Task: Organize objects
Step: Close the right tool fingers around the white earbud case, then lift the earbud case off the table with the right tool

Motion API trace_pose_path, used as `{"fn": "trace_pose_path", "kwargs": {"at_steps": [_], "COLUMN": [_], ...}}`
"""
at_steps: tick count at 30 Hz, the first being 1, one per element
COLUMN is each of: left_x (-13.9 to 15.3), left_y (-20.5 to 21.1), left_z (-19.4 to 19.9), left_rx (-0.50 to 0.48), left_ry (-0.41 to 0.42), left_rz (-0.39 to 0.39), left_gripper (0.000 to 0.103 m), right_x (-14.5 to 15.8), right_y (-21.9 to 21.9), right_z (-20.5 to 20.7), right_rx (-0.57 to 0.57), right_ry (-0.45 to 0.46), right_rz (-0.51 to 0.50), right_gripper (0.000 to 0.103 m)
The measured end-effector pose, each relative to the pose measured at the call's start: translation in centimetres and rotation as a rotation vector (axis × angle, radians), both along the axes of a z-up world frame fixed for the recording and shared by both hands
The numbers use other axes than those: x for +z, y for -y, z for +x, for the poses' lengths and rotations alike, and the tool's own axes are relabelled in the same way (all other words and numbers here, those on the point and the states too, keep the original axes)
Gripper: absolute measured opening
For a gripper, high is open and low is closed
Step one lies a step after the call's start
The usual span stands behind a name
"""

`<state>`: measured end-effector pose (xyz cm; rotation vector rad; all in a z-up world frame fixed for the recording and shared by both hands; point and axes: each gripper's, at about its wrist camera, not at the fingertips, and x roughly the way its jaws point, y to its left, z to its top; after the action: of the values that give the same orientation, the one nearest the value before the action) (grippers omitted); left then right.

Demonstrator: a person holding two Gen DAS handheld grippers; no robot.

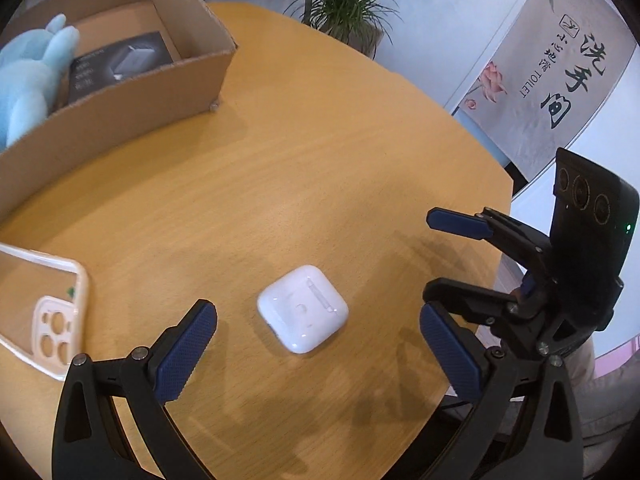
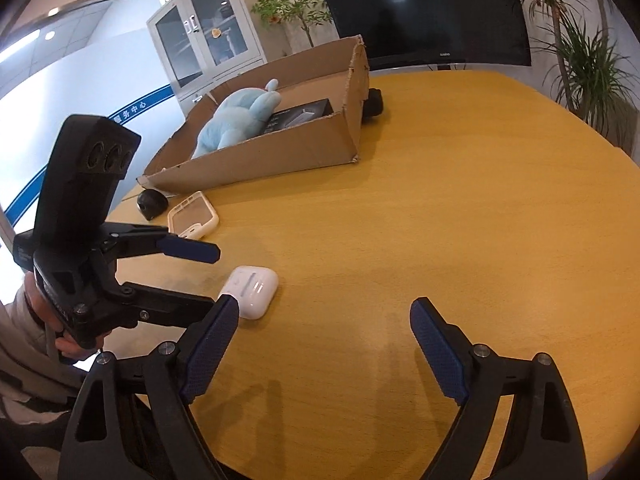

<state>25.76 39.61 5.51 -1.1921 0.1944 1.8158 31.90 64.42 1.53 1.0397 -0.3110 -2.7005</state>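
both grippers tilt down toward a round wooden table (image 1: 320, 168). the left gripper (image 1: 316, 344) has its 2 blue-padded fingers spread wide on either side of a white earbud case (image 1: 303, 308), which lies flat on the tabletop. the pads do not touch it and nothing is clamped. the right gripper (image 2: 324, 348) hangs just beside the left one with its fingers also wide apart, and only bare table lies between them.

a white phone case (image 1: 44, 312) lies on the table near the earbud case, on the side toward a cardboard box (image 1: 120, 120). the box holds a light blue plush toy (image 1: 24, 76) and a flat black package (image 1: 120, 64).

the left wrist view shows the right gripper from the side, with its black camera block on top, a wall sign with the word toilet (image 1: 560, 64) and a potted plant (image 1: 344, 4) behind the table.

the right wrist view shows what the left does not: a hand (image 2: 44, 312) around the left gripper's handle, a black computer mouse (image 2: 151, 203) beside the box's near corner, another small black thing behind the box, a dark tv screen (image 2: 424, 12) and a glass-door cabinet (image 2: 204, 28).
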Motion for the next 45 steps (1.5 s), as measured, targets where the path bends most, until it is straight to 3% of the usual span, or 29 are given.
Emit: {"fn": "trace_pose_path", "kwargs": {"at_steps": [4,6,11,18,20,25,32,37,41,45], "left_x": [-0.5,-0.5,-0.2,-0.3,-0.4,-0.5,-0.4,-0.6,-0.9,-0.7], "left_y": [-0.6,-0.7,-0.4,2.0,1.7,2.5,3.6,3.8,3.6,4.0], "left_z": [0.3,0.5,0.4,-0.2,-0.3,0.5,1.4,1.2,1.0,1.3], "left_rx": [0.015,0.02,0.018,-0.033,-0.039,-0.046,-0.051,-0.048,-0.05,-0.048], "left_ry": [-0.004,-0.02,-0.051,-0.015,-0.017,-0.061,-0.157,-0.175,-0.185,-0.195], "left_rz": [-0.028,-0.038,-0.057,0.011,0.02,0.042,0.06,0.07,0.074,0.076], "left_gripper": [0.095,0.073,0.049,0.047,0.047,0.047,0.047,0.047,0.046,0.045], "right_x": [-0.4,-0.5,-0.9,-1.5,-1.9,-2.5,-2.4,-2.5,-2.8,-3.0], "right_y": [-0.8,-0.9,-0.4,1.7,2.1,2.9,5.9,7.5,7.9,8.0], "right_z": [-0.2,-0.4,-1.4,-3.4,-4.3,-6.4,-8.3,-9.2,-9.7,-10.0], "right_rx": [-0.025,-0.029,-0.01,0.062,0.082,0.124,0.224,0.291,0.309,0.306], "right_ry": [0.01,0.014,0.038,0.096,0.134,0.207,0.26,0.289,0.314,0.327], "right_rz": [-0.054,-0.071,-0.107,-0.192,-0.247,-0.325,-0.283,-0.263,-0.271,-0.263], "right_gripper": [0.088,0.088,0.088,0.087,0.076,0.065,0.062,0.062,0.049,0.043]}}
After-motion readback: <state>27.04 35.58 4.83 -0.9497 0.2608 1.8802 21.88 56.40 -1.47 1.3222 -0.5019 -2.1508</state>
